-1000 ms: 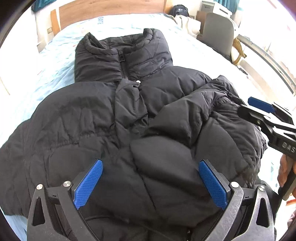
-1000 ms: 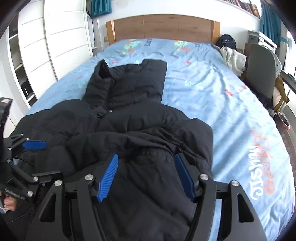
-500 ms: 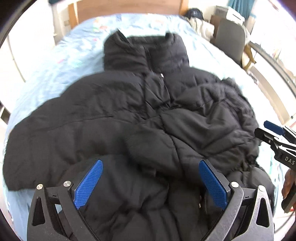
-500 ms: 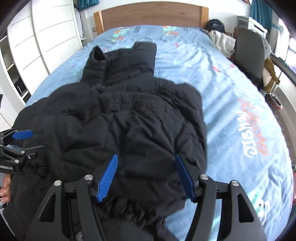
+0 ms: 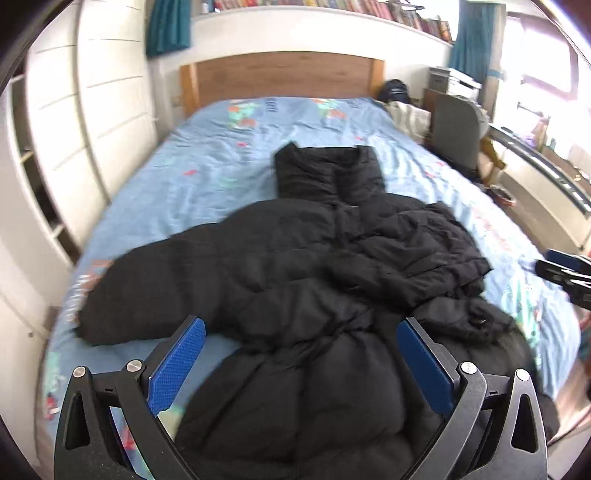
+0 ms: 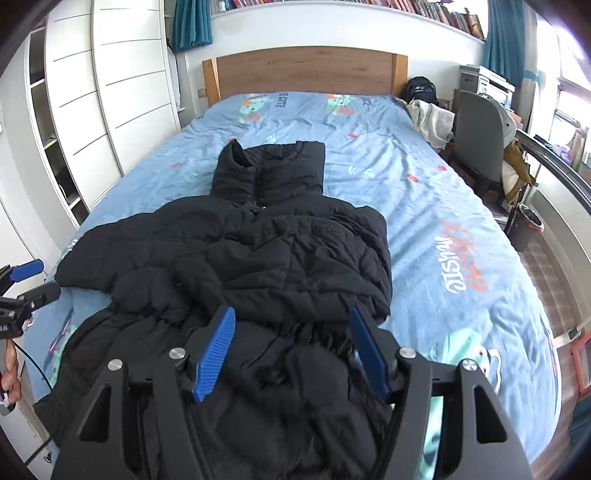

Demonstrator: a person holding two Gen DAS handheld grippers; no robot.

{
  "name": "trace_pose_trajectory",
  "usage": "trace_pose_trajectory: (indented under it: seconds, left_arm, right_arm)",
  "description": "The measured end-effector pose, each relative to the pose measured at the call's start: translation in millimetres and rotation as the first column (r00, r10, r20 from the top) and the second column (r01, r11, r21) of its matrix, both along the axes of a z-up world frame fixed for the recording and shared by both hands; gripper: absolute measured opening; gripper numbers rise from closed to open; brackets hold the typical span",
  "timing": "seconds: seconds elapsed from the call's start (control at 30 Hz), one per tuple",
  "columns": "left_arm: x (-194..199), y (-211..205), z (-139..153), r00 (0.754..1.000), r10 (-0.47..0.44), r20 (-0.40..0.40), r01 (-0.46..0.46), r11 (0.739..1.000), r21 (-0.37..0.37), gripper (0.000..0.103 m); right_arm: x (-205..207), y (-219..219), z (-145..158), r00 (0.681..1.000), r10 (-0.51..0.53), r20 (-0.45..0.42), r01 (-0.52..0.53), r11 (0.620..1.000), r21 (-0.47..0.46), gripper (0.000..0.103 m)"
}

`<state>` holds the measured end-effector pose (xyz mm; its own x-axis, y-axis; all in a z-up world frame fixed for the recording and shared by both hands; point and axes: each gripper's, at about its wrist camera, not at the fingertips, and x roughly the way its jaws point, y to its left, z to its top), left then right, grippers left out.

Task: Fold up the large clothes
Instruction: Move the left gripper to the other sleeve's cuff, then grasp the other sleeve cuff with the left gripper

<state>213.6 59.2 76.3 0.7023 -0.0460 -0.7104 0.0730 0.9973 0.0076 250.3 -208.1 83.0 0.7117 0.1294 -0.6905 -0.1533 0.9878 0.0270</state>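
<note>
Framing the near edge: left gripper (image 5: 300, 363), jaws apart, nothing pressed between the blue pads; its base is cut off by the picture's lower border.
Right gripper (image 6: 291, 350): jaws apart over the coat's lower part, pads not clamping the fabric; body cropped below.
Black puffer coat (image 6: 258, 266): lies on the bed, collar toward the headboard, one sleeve folded across the chest, the other spread out sideways.
Hem: hidden behind both grippers, so its lie cannot be made out.
Bed (image 6: 461, 229): blue printed cover; near corners cut off.
Person's hand (image 6: 9, 369): only partly seen at the frame edge.
Headboard (image 6: 306, 72): wooden, at the far end.
Bookshelf (image 5: 332, 5): titles too blurred to read.
</note>
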Motion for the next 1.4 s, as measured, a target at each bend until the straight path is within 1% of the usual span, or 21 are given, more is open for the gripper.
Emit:
trace_pose_trajectory:
  seconds: [0.1,0.23,0.37,0.47,0.6,0.7,0.8,0.97,1.07,1.17,1.23,1.33,1.4]
  left_arm:
    - [-11,24,-2,0.999,0.048,-0.019,-0.048,0.999,-0.013,0.102]
    - [-28,57,-6,0.992,0.122,-0.003,-0.122,0.992,0.001,0.102]
    - [-44,92,-11,0.984,0.176,0.01,-0.176,0.984,-0.007,0.102]
    - [-53,119,-15,0.978,0.21,0.01,-0.209,0.977,-0.044,0.102]
    - [-60,153,-24,0.959,0.283,-0.007,-0.282,0.955,-0.088,0.102]
    - [-62,177,-34,0.941,0.336,-0.031,-0.338,0.933,-0.121,0.102]
    - [-60,200,-48,0.92,0.385,-0.068,-0.391,0.91,-0.141,0.102]
    - [-54,233,-68,0.892,0.437,-0.113,-0.45,0.881,-0.147,0.102]
    - [-47,254,-83,0.871,0.468,-0.152,-0.489,0.855,-0.174,0.102]
    - [-36,275,-99,0.849,0.486,-0.207,-0.525,0.82,-0.227,0.101]
    - [-28,286,-110,0.845,0.483,-0.23,-0.533,0.801,-0.274,0.1]
    - [-14,305,-128,0.83,0.49,-0.267,-0.558,0.747,-0.362,0.1]
    - [-4,313,-138,0.822,0.494,-0.282,-0.569,0.718,-0.401,0.098]
  right_arm:
    - [-24,6,6,1.0,-0.009,-0.003,0.009,1.0,-0.016,0.063]
    - [-54,15,17,1.0,-0.011,0.008,0.012,0.999,-0.05,0.063]
    - [-84,26,28,1.0,-0.029,0.012,0.029,0.998,-0.064,0.063]
    - [-104,33,36,0.999,-0.034,0.015,0.035,0.997,-0.064,0.063]
    - [-113,41,43,0.999,-0.019,0.025,0.021,0.997,-0.068,0.063]
    - [-109,47,39,1.0,-0.003,0.026,0.005,0.998,-0.064,0.063]
    - [-97,53,29,1.0,0.013,0.012,-0.012,0.998,-0.055,0.063]
    - [-72,63,8,1.0,0.027,-0.013,-0.027,0.999,-0.045,0.063]
    - [-59,64,-3,0.999,0.022,-0.027,-0.023,0.999,-0.039,0.063]
    - [-42,60,-13,0.999,0.003,-0.049,-0.004,1.0,-0.024,0.063]
    - [-31,59,-20,0.998,-0.01,-0.064,0.009,1.0,-0.021,0.063]
    - [-16,58,-30,0.996,-0.025,-0.085,0.023,0.999,-0.03,0.063]
    - [-6,58,-37,0.994,-0.032,-0.101,0.027,0.999,-0.047,0.063]
